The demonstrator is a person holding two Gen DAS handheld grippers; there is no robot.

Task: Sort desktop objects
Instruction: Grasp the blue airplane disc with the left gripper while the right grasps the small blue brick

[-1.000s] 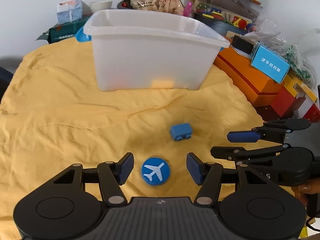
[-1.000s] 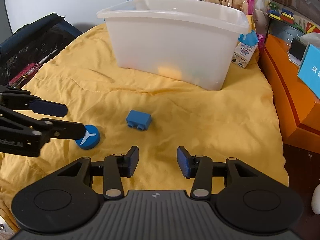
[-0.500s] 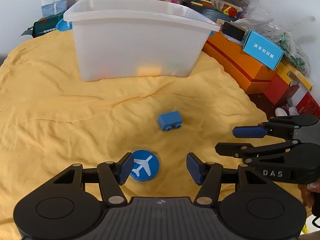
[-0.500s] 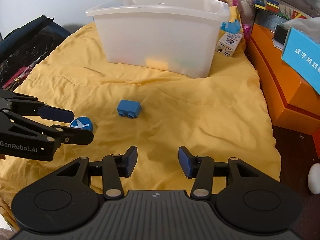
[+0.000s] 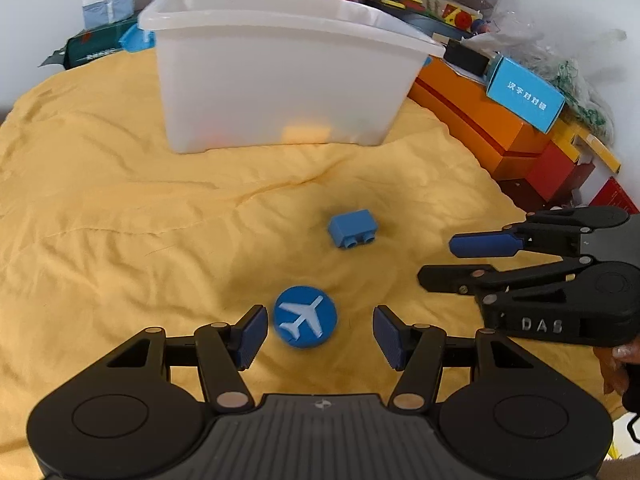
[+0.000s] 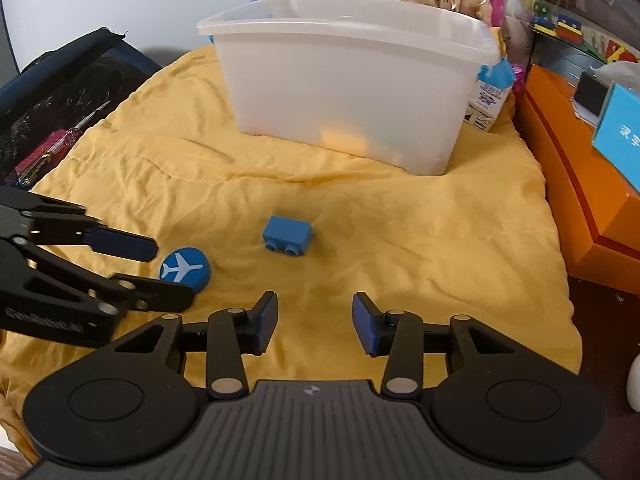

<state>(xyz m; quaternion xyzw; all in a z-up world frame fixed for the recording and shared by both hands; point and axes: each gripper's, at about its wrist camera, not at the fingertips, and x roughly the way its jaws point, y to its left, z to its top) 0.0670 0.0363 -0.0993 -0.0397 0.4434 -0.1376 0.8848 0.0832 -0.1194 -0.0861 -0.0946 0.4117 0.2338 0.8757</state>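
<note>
We judge the sorting mostly done: faint shapes show through the white bin point(image 5: 280, 80), while a blue disc point(image 5: 305, 317) and blue brick point(image 5: 353, 228) lie on the yellow cloth point(image 5: 120, 220). Our left tool point(image 5: 320, 330) brackets the disc, spread wide; our right tool point(image 6: 315, 322) hangs empty, also spread.
</note>
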